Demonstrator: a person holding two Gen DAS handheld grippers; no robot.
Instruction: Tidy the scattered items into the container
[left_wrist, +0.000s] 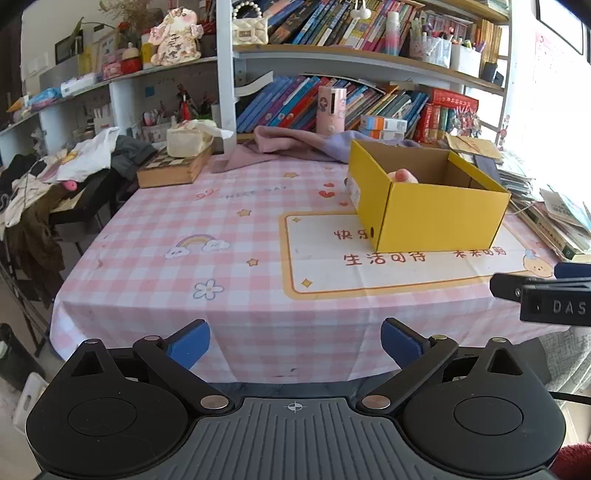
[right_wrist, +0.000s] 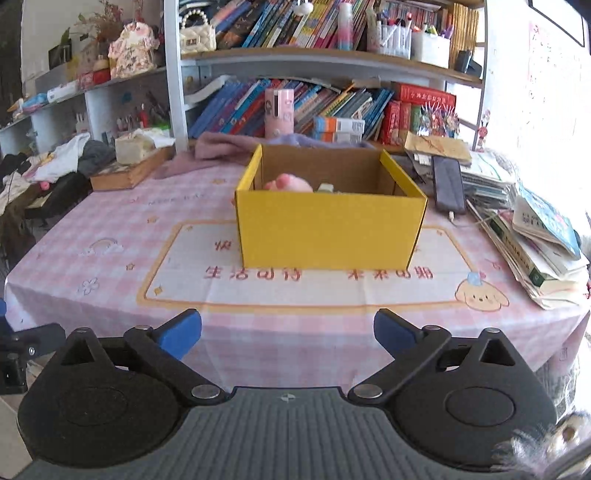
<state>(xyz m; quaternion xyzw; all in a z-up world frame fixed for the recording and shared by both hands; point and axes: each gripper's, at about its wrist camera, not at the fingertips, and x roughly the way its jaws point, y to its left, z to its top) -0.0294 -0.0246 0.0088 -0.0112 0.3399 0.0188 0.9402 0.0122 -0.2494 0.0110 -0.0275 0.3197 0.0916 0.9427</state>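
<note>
Two grippers seen at near edge of table (right_wrist: 110, 258), both short of yellow box (right_wrist: 328, 236). Left gripper (left_wrist: 295, 343): jaws spread wide, nothing between blue pads. Right gripper (right_wrist: 288, 334): jaws likewise wide, nothing held. Box set upright on pink checked cloth, top open. Pink soft item (right_wrist: 288, 182) and pale item (right_wrist: 325, 187) seen inside box. Stacked books (right_wrist: 535, 251) lie right of box, dark phone (right_wrist: 448, 184) just beside box's right wall.

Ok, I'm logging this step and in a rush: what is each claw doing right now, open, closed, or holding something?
Left claw: open, nothing between its fingers.
Right claw: open, nothing between its fingers.
</note>
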